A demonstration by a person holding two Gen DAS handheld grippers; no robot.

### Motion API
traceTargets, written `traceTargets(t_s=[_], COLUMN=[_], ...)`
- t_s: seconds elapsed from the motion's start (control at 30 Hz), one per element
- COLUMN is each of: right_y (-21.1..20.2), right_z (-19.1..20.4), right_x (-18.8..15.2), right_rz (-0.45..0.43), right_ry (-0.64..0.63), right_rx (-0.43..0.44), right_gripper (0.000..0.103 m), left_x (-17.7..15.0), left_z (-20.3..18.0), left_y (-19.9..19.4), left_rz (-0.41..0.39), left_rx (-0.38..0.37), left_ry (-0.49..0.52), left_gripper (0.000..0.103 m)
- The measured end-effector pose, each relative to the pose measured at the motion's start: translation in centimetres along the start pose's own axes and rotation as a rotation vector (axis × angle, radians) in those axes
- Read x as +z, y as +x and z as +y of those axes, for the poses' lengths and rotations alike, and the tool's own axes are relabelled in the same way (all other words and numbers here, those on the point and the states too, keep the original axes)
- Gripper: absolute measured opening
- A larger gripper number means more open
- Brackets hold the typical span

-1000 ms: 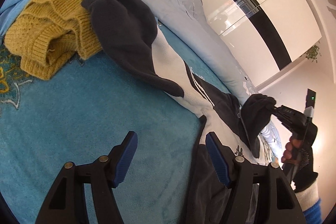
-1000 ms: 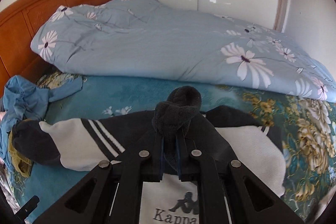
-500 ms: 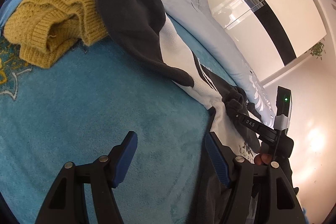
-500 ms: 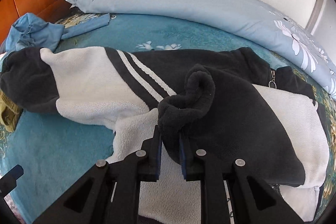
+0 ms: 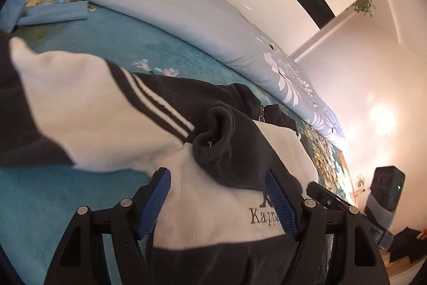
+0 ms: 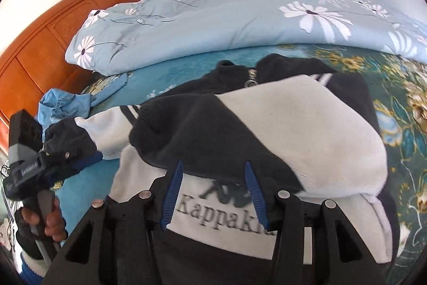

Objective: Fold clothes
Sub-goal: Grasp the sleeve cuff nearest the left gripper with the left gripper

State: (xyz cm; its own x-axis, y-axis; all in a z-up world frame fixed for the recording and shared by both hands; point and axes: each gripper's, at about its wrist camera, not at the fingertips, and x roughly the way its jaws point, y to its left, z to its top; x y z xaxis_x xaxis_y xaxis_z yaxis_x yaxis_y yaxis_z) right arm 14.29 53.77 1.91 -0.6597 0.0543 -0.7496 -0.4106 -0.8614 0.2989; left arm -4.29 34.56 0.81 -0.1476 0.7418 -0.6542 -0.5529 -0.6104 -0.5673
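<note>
Black-and-white fleece jacket (image 6: 307, 130) spread on the bed (image 5: 66, 191), both hand-held grippers released above it.

The jacket lies on the teal bedspread just in front of the blue floral quilt (image 6: 226, 18), its right sleeve (image 6: 213, 135) folded across the chest above the "Kappa" lettering (image 6: 221, 218), dark cuff (image 5: 216, 135) resting near the zipper pull (image 6: 250, 83). The right hand-held gripper (image 6: 213, 194) hangs over the lettering, jaws opening — the sleeve lies beyond the blue pads, untouched by them. The left hand-held gripper (image 5: 218, 202) is spread wide and still opening over the chest, grasping nothing. The other sleeve (image 5: 80, 103) stretches away from the quilt's near edge toward a crumpled light-blue garment (image 6: 64, 108) beside the wooden headboard (image 6: 40, 50).
</note>
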Motion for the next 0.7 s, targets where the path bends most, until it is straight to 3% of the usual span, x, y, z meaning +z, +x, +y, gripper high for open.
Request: traceTargets(t_s=[0.1, 0.17, 0.2, 0.23, 0.27, 0.3, 0.6, 0.7], right_y=[-1.0, -1.3, -1.5, -1.6, -1.8, -2.0, -2.9, -3.0], right_z=[-3.7, -6.1, -7.2, -8.2, -9.1, -9.8, -12.6, -12.2], right_x=[-1.2, -1.9, -2.3, -2.6, -2.9, -3.2, -5.0, -4.9], right_rz=[0.003, 0.011, 0.016, 0.019, 0.02, 0.019, 0.001, 0.008], right_ry=[0.062, 0.108, 0.13, 0.151, 0.171, 0.189, 0.247, 0.236], right_rx=[-0.027, -0.046, -0.051, -0.056, -0.06, -0.058, -0.015, -0.027], right_gripper=[0.051, 0.051, 0.051, 0.051, 0.051, 0.051, 0.051, 0.051], left_x=[1.0, 1.0, 1.0, 1.2, 1.3, 1.4, 1.2, 1.4], left_z=[0.1, 0.4, 0.4, 0.5, 0.5, 0.5, 2.9, 2.4], left_y=[3.4, 4.6, 4.8, 4.8, 4.8, 4.8, 5.5, 4.7], left_rz=[0.07, 0.079, 0.07, 0.065, 0.061, 0.057, 0.031, 0.033], left_rx=[0.028, -0.022, -0.025, -0.005, 0.018, 0.04, 0.113, 0.08], left_ry=[0.003, -0.027, -0.027, -0.026, -0.026, -0.025, -0.08, -0.087], left_gripper=[0.075, 0.075, 0.07, 0.06, 0.024, 0.02, 0.017, 0.021])
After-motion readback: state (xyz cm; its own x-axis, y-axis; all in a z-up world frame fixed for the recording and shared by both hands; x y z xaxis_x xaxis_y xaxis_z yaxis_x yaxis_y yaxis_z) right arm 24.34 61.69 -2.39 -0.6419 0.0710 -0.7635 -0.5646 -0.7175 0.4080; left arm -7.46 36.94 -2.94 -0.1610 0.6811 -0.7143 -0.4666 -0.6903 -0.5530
